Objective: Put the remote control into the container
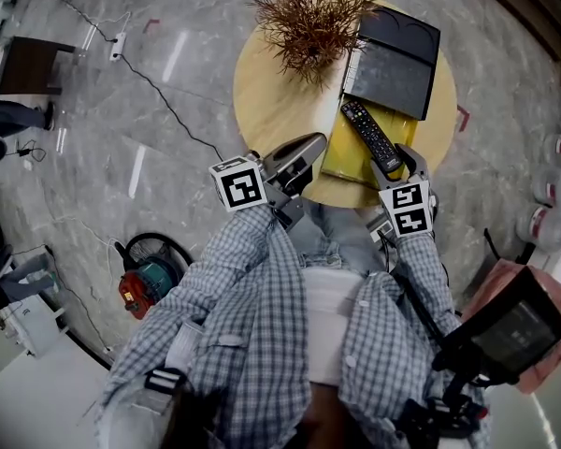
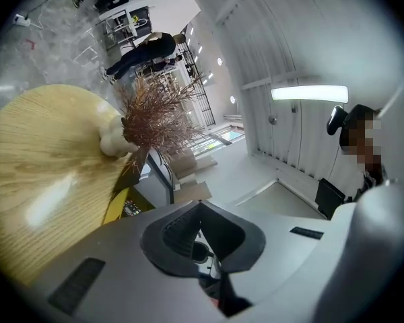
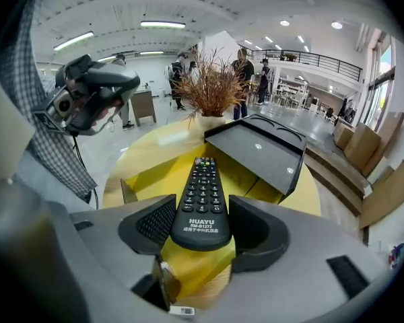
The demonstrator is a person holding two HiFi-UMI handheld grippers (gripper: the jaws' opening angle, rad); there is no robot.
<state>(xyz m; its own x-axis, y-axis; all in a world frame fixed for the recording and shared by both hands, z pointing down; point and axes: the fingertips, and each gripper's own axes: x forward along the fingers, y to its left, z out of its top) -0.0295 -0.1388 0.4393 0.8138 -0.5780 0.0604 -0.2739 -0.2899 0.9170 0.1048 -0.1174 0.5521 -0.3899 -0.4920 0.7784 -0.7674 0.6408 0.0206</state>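
Note:
A black remote control [image 1: 370,135] [image 3: 203,194] sticks out from my right gripper [image 1: 394,163] [image 3: 203,230], whose pads are shut on its near end. It hangs over the open yellow container [image 1: 344,157] [image 3: 155,175] on the round wooden table [image 1: 266,101]. A black lid [image 1: 395,60] [image 3: 256,150] lies across the container's far end. My left gripper [image 1: 308,147] [image 2: 200,211] is shut with nothing in it, at the table's near edge, left of the container.
A dried brown plant [image 1: 306,13] [image 2: 156,116] [image 3: 212,86] in a pale vase stands at the table's far side. On the floor lie a power strip and cable [image 1: 119,45] and a red machine [image 1: 138,285]. People stand in the background.

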